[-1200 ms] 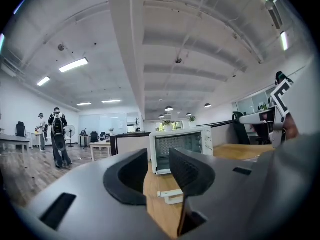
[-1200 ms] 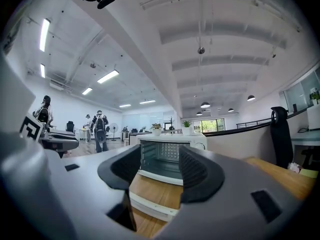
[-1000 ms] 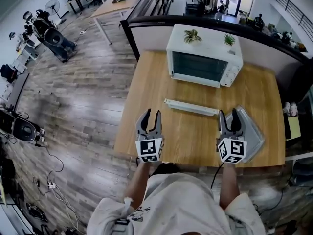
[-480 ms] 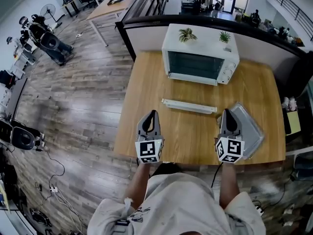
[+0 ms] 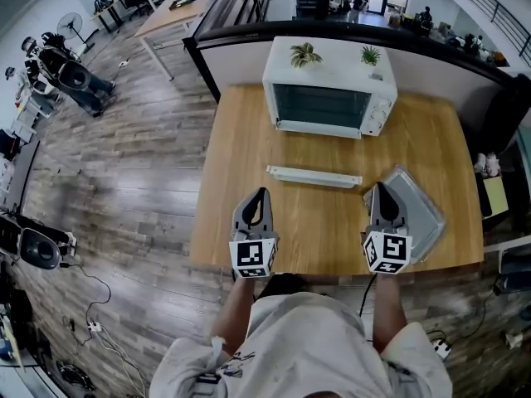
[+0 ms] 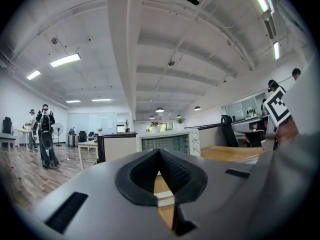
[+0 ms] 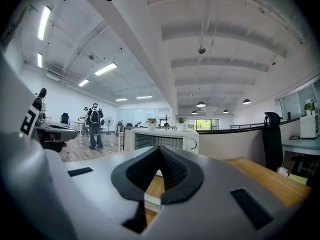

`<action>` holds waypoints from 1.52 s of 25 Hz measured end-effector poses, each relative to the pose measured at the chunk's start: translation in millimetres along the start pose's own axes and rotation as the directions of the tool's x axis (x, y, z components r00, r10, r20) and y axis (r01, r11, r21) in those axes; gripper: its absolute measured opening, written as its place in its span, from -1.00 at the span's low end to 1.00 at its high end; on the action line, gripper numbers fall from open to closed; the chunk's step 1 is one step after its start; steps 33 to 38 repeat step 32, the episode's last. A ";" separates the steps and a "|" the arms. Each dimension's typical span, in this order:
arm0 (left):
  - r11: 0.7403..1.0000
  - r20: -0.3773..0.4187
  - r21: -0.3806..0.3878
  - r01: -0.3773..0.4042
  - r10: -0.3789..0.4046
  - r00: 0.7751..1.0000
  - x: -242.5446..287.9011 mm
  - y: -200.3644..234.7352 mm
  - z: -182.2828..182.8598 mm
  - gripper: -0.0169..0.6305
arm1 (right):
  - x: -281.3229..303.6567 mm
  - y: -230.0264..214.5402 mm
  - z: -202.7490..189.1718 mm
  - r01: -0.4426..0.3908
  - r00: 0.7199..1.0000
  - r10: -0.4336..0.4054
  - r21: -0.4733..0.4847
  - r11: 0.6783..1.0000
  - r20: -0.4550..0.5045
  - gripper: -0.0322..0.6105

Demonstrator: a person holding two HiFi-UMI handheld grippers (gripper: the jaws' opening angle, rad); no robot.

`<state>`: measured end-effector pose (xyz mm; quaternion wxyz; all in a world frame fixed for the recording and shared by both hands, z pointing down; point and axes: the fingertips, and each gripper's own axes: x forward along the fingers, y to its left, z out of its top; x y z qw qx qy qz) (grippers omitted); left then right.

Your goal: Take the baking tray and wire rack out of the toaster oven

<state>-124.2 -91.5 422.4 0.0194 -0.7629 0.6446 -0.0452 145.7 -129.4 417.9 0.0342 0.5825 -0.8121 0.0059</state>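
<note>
A white toaster oven (image 5: pixel 328 85) stood with its door closed on a wooden counter (image 5: pixel 241 139). The silver baking tray (image 5: pixel 415 214) lay in front of the oven, off to its right, and a long white bar (image 5: pixel 314 177) lay directly before its door. Well in front of the oven, the left tool (image 5: pixel 260 193) and right tool (image 5: pixel 377 188) had just been closing, their jaws together on nothing.
</note>
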 end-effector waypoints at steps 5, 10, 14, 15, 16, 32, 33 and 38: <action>1.000 -0.001 -0.003 0.005 -0.005 1.000 0.2 -1.2 -2.3 -0.90 | -1.3 0.4 -1.7 -0.001 1.000 0.001 -0.005 1.000 -0.006 -0.84; 1.000 0.000 -0.005 0.012 -0.012 1.000 1.9 -1.9 0.7 -0.90 | -1.0 -2.1 -1.6 0.006 1.000 -0.006 -0.007 1.000 -0.015 -0.84; 1.000 -0.008 -0.001 0.026 -0.026 1.000 4.8 -3.3 -1.0 -0.90 | -0.5 -3.6 -1.7 0.006 1.000 -0.006 -0.019 1.000 -0.023 -0.84; 1.000 -0.010 -0.001 0.029 -0.029 1.000 6.1 -3.7 -1.2 -0.90 | -0.3 -5.0 -1.4 0.009 1.000 -0.010 -0.021 1.000 -0.024 -0.84; 0.999 -0.012 -0.003 0.032 -0.032 0.999 7.5 -4.2 -1.4 -0.90 | -0.4 -7.0 -0.9 0.013 1.000 -0.014 -0.023 1.000 -0.026 -0.84; 0.997 -0.024 -0.010 0.074 -0.075 0.997 22.2 -28.4 4.6 -0.90 | -16.9 -37.8 -1.6 0.074 0.997 -0.075 -0.008 0.997 -0.030 -0.84; 0.997 -0.024 -0.010 0.074 -0.075 0.997 22.2 -28.4 4.6 -0.90 | -16.9 -37.8 -1.6 0.074 0.997 -0.075 -0.008 0.997 -0.030 -0.84; 0.997 -0.024 -0.010 0.074 -0.075 0.997 22.2 -28.4 4.6 -0.90 | -16.9 -37.8 -1.6 0.074 0.997 -0.075 -0.008 0.997 -0.030 -0.84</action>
